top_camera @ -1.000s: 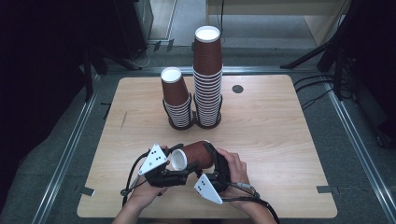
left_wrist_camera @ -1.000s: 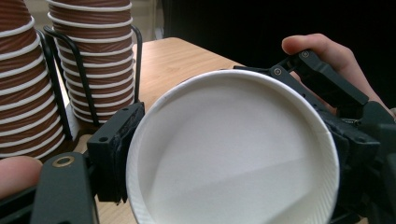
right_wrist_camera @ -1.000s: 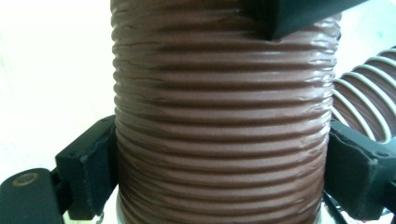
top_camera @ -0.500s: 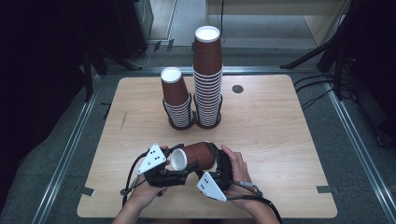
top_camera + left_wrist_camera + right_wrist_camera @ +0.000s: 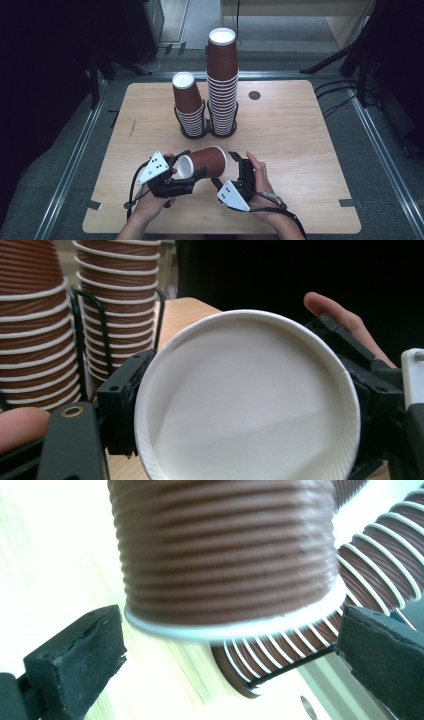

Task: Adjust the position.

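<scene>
So the left gripper point(image 5: 187, 167) is clamping a brown ribbed paper cup point(image 5: 202, 161) by its rim end, holding it sideways just above the desk point(image 5: 300, 135) near the front edge, roughly mid-width; white open mouth is facing the person's left, base pointing right. In the left gripper view the cup's white inside point(image 5: 250, 400) is sitting right btwn the black jaws w/ the pads pressing on the rim both sides; a fingertip is poking in at the bottom left corner there. The right gripper point(image 5: 239, 165) is sitting just beside the cup's base end, and its jaws have just been opening; they're standing wide now, one jaw either side of the cup but not touching it. The right gripper view is showing the same thing: the cup's ribbed wall point(image 5: 225, 555) is hanging btwn the two pads point(image 5: 80, 660) w/ clear gaps both sides, pic a bit blurry tho. Further back, towards the desk's far edge and around mid-width, two stacks of the same cups are standing upside down in black wire holders; short stack point(image 5: 189, 105) on the left, tall stack point(image 5: 222, 80) touching it on the right. A small dark round thing point(image 5: 254, 95) is lying on the desk just right of the tall stack, can't tell what it is.
</scene>
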Tool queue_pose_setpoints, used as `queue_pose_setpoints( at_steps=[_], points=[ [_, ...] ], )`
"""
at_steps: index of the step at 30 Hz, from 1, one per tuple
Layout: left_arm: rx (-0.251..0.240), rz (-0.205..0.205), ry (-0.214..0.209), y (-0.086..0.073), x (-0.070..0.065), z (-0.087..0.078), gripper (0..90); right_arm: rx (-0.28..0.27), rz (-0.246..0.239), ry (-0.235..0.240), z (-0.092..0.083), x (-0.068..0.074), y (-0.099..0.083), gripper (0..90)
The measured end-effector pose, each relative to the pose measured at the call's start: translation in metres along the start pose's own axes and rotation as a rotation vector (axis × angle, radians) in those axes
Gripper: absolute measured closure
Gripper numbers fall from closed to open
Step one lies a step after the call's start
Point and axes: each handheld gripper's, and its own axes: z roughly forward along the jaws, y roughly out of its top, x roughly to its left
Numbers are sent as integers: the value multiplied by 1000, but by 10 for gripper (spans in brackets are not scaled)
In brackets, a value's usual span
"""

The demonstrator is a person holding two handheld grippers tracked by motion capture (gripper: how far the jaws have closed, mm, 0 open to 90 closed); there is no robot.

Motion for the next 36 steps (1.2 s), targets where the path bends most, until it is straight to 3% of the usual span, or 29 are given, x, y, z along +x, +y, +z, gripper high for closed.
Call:
queue_pose_setpoints(
  at_steps=[5,9,16,21,26,36],
  points=[
    [-30,-24,6,-1,3,-1,218,15,43,-19,-1,-1,-1,0],
    [-33,-10,32,-3,4,0,217,35,91,-35,-1,-1,-3,0],
    [-81,-13,68,-7,7,1,217,61,294,-39,-4,-6,-4,0],
    [-123,-23,86,-8,8,1,216,85,495,-68,-6,-15,-1,0],
    [-159,-2,102,-10,6,0,215,83,679,-116,-10,-25,4,0],
    [-168,13,106,-12,5,2,215,44,933,-113,-15,-34,12,0]
  ],
)
